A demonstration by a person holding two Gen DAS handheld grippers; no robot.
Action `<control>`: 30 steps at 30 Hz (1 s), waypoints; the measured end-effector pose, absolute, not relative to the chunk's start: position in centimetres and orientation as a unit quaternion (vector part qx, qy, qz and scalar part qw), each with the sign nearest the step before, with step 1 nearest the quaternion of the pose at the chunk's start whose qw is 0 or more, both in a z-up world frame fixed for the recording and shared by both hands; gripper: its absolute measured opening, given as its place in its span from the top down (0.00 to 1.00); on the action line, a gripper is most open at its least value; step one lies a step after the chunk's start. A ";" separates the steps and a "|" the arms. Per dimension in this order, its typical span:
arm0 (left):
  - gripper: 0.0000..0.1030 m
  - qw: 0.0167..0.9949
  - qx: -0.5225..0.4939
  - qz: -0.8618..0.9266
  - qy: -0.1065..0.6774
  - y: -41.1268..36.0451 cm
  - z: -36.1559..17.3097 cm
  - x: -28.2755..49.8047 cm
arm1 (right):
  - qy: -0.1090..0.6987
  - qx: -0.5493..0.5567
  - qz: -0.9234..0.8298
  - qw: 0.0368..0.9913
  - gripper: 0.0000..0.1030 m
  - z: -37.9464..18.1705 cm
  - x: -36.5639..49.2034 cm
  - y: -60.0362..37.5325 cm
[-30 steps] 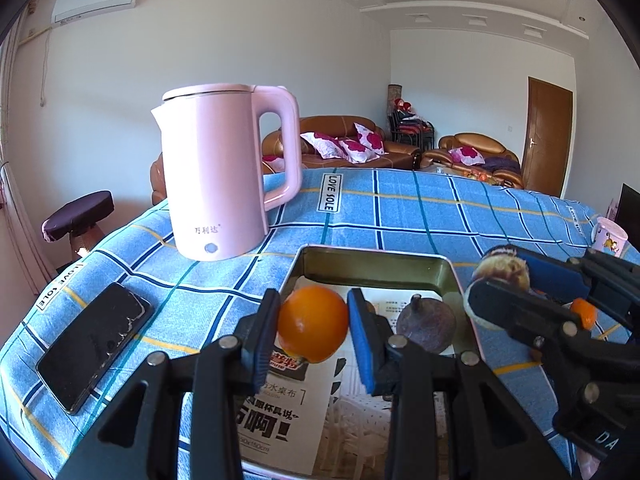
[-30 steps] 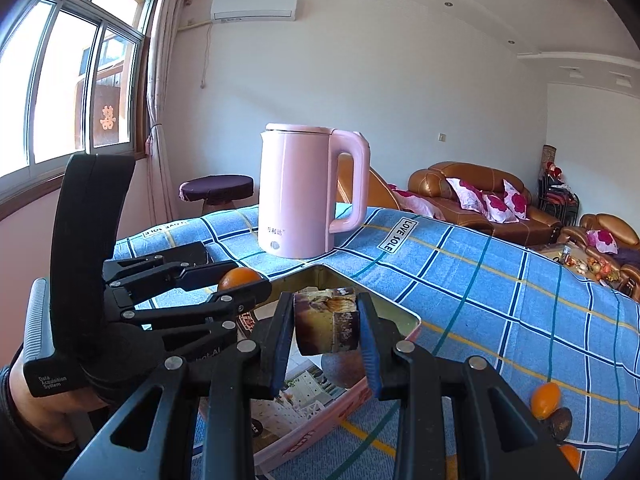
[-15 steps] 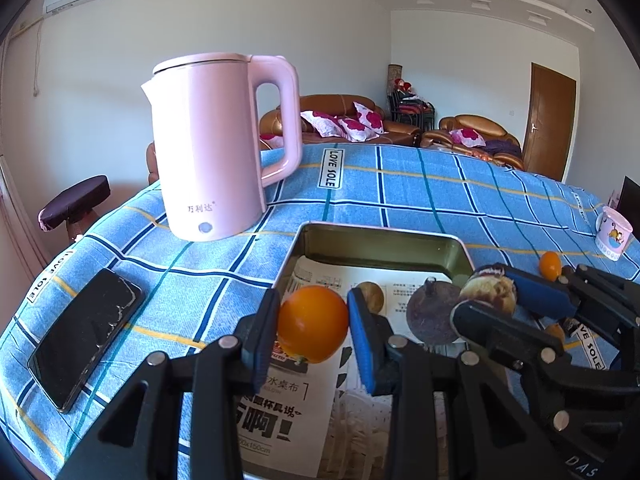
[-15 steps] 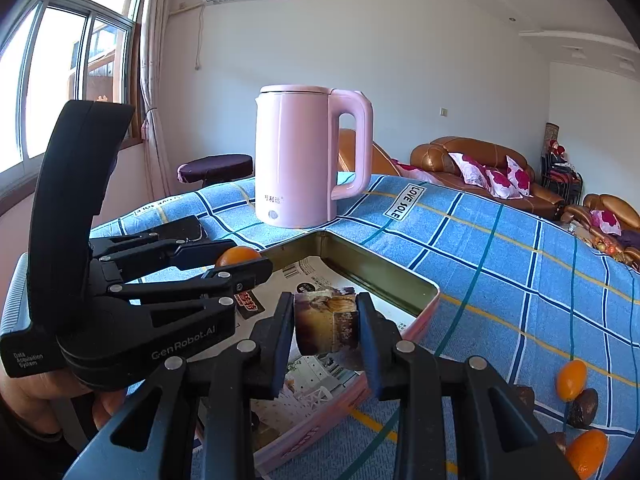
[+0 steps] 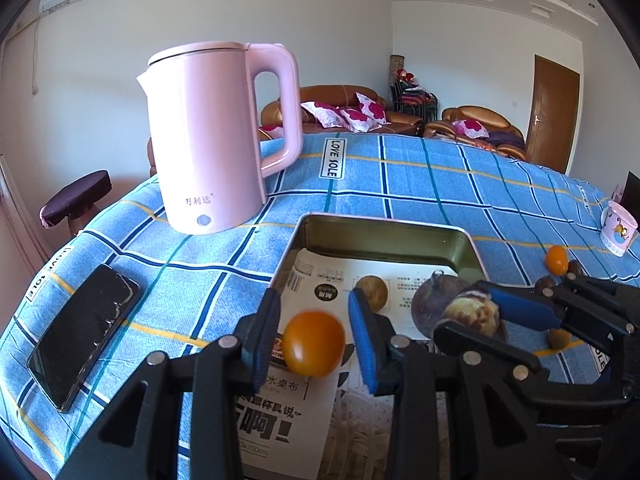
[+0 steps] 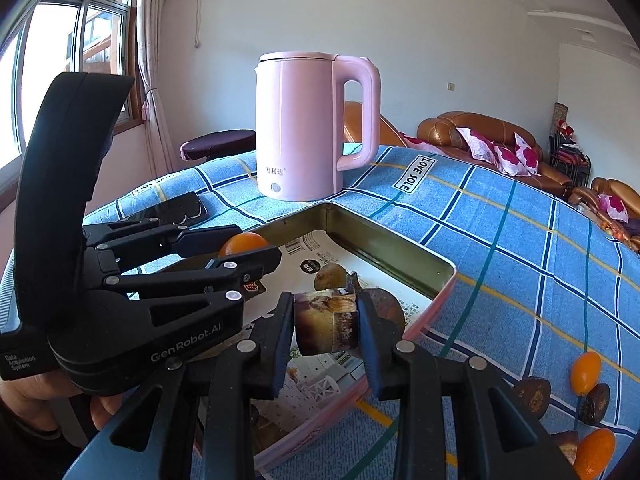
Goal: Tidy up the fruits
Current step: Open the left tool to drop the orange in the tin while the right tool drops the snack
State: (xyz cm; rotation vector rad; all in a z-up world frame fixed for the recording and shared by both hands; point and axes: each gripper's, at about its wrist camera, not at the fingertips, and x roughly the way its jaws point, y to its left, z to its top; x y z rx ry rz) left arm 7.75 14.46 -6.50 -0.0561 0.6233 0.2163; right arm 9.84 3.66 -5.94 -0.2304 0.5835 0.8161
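Observation:
My left gripper [image 5: 316, 332] is open over the metal tray [image 5: 384, 236]. An orange [image 5: 314, 342] sits between its pads with gaps on both sides, low over the tray's paper lining. My right gripper [image 6: 325, 322] is shut on a brown cut fruit piece [image 6: 326, 322], held above the tray [image 6: 392, 246]. It also shows in the left wrist view [image 5: 472, 314]. A dark mangosteen [image 5: 430, 304] and a small brown fruit [image 5: 372, 290] lie in the tray.
A pink kettle [image 5: 216, 136] stands behind the tray on the blue checked cloth. A black phone [image 5: 84, 334] lies at the left. Several loose oranges and brown fruits [image 6: 586, 372] lie right of the tray. A small cup [image 5: 618, 230] stands far right.
My left gripper has opened and the orange has dropped lower between its pads. Both grippers have moved down and forward over the tray.

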 end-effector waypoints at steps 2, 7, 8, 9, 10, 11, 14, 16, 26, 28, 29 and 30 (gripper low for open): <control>0.61 0.946 -0.027 0.111 0.304 14.5 -6.4 7.7 | 0.279 -0.109 0.387 0.872 0.66 -6.0 9.8 3.5; 0.35 0.954 -0.036 0.122 0.272 14.4 -5.7 6.4 | 0.270 -0.087 0.372 0.884 0.50 -5.6 10.0 2.4; 0.29 0.956 -0.039 0.121 0.264 14.2 -5.5 6.0 | 0.264 -0.086 0.366 0.888 0.46 -5.5 9.8 2.0; 0.28 0.959 -0.041 0.116 0.256 13.9 -5.3 5.7 | 0.257 -0.090 0.358 0.893 0.43 -5.3 9.6 1.6; 0.27 0.961 -0.041 0.110 0.250 13.5 -5.0 5.4 | 0.250 -0.094 0.352 0.897 0.42 -5.2 9.3 1.1; 0.27 0.963 -0.040 0.106 0.244 13.0 -4.8 5.1 | 0.245 -0.098 0.347 0.900 0.41 -5.1 9.1 0.5; 0.27 0.968 -0.041 0.089 0.231 11.6 -4.0 4.6 | 0.238 -0.099 0.332 0.907 0.41 -4.7 8.6 -1.8; 0.25 0.970 -0.040 0.079 0.225 10.6 -3.7 4.4 | 0.232 -0.101 0.314 0.915 0.41 -4.4 8.2 -3.9; 0.22 0.971 -0.020 0.040 0.234 6.0 -3.9 5.2 | 0.247 -0.083 0.201 0.944 0.41 -4.9 8.6 -14.3; 0.22 0.970 -0.011 0.034 0.240 5.0 -4.2 5.6 | 0.253 -0.067 0.189 0.947 0.41 -4.9 8.8 -15.8; 0.22 0.970 -0.006 0.030 0.243 4.4 -4.3 5.8 | 0.254 -0.056 0.187 0.947 0.41 -4.9 9.0 -16.3; 0.22 0.969 -0.002 0.024 0.246 3.9 -4.5 6.0 | 0.254 -0.051 0.184 0.948 0.41 -4.8 9.1 -16.6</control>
